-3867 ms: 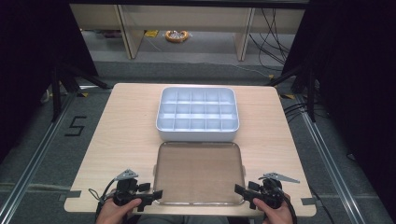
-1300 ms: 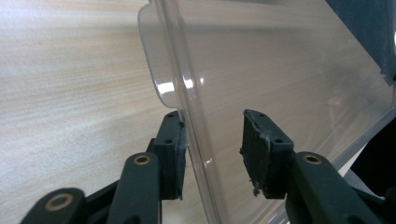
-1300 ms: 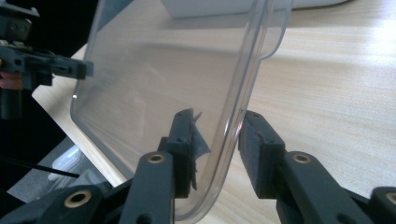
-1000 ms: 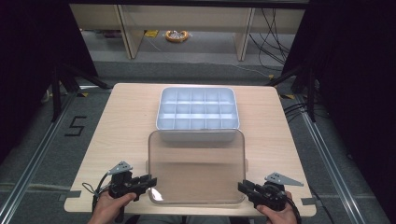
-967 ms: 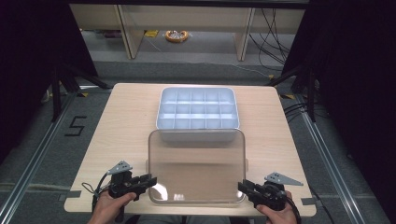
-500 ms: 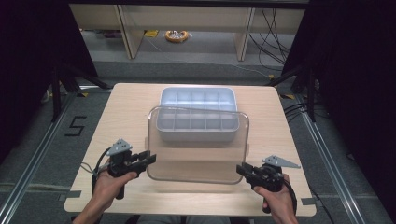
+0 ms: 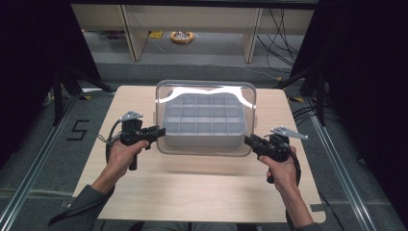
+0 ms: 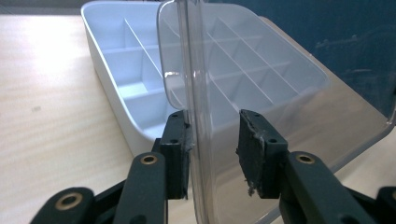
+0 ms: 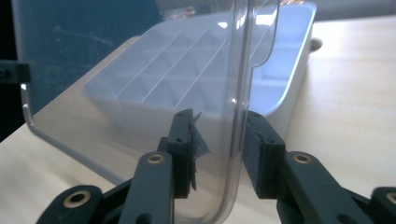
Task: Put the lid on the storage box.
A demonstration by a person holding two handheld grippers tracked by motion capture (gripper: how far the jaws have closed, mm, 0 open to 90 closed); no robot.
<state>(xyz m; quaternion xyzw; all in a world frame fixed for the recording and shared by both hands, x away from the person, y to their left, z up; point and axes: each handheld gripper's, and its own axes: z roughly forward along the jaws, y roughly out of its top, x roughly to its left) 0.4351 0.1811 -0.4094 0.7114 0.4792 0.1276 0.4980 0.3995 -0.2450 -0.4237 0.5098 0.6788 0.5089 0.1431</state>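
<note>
The desk [image 7: 202, 192] is pale wood, bare at the near side, standing on a grey floor [image 7: 43, 159] with a "5" mark [image 7: 77, 130] taped to its left. Black curtains hang at both sides. Beyond the far edge are wooden legs [image 7: 130, 33], loose cables [image 7: 274, 33] and a small yellow-ringed thing [image 7: 182, 36] on the floor, too far off to make out.

A white tray [image 7: 202, 126] of small compartments sits at the desk's far middle. Over it hangs a clear lid [image 7: 207, 94], lifted off the desk and tilted, its far edge higher, so the tray shows through it.

The left tongs [image 7: 156, 132] reach in at the lid's left rim. In the left gripper view the lid [image 8: 196, 93] passes between the jaws: the left pad [image 8: 180, 154] lies against the plastic, while a gap shows on the other side, so I cannot say it is fully clamped.

The right tongs [image 7: 250, 141] meet the lid's right rim. In the right gripper view the rim [image 9: 238, 116] lies against the right pad [image 9: 254, 144], with space at the other pad [image 9: 184, 149]; the grip looks loose, though the clear plastic makes that hard to judge.
</note>
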